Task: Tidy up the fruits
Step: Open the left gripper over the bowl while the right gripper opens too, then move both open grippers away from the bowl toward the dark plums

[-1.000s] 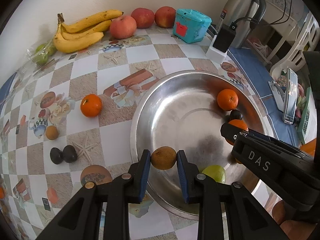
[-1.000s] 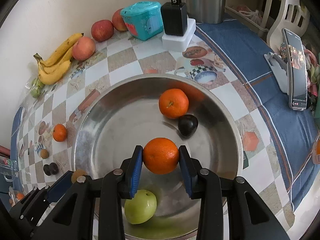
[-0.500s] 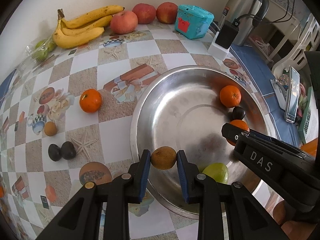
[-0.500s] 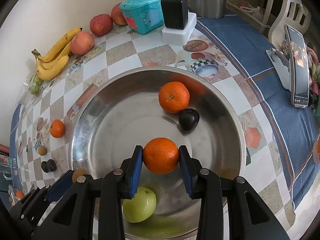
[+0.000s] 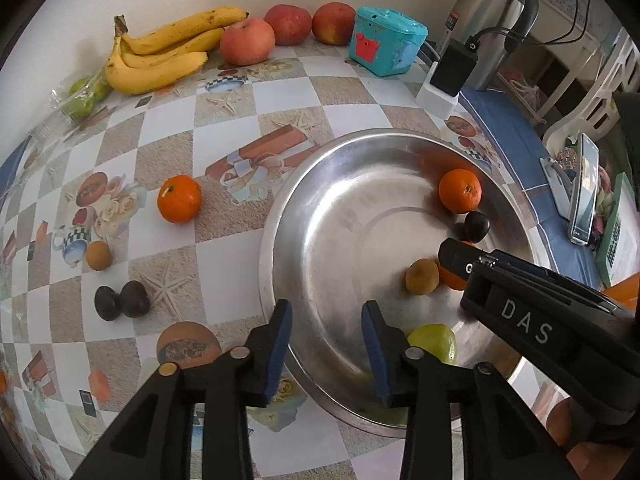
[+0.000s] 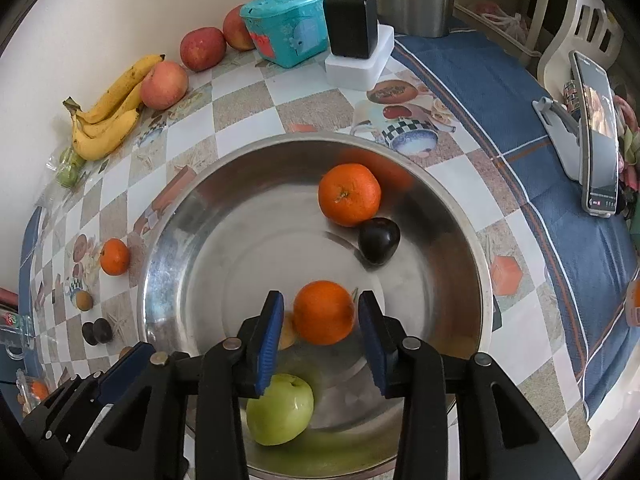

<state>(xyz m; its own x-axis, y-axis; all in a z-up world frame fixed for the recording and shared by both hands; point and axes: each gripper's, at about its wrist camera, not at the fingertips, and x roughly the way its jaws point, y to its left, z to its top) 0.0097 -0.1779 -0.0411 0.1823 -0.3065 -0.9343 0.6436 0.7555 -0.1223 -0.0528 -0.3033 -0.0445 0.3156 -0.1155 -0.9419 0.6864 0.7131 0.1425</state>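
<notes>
1. Over the steel bowl [image 5: 400, 148] on the tiled counter [image 5: 224, 256], the left gripper [image 5: 326, 344] is seen with its jaws opening and nothing between them; a small brown fruit [image 5: 421, 276] lies loose in the bowl.
2. The right gripper [image 6: 318, 338] is likewise opening its jaws; an orange [image 6: 324, 312] sits between the pads, which are not pressed on it.
3. "DAS" is printed in white on the right gripper's body in the left view.
4. Bananas [image 5: 160, 56], apples [image 5: 247, 41] and a teal box [image 5: 386, 42] are lined along the counter's far edge.
5. No other writing can be read.
</notes>
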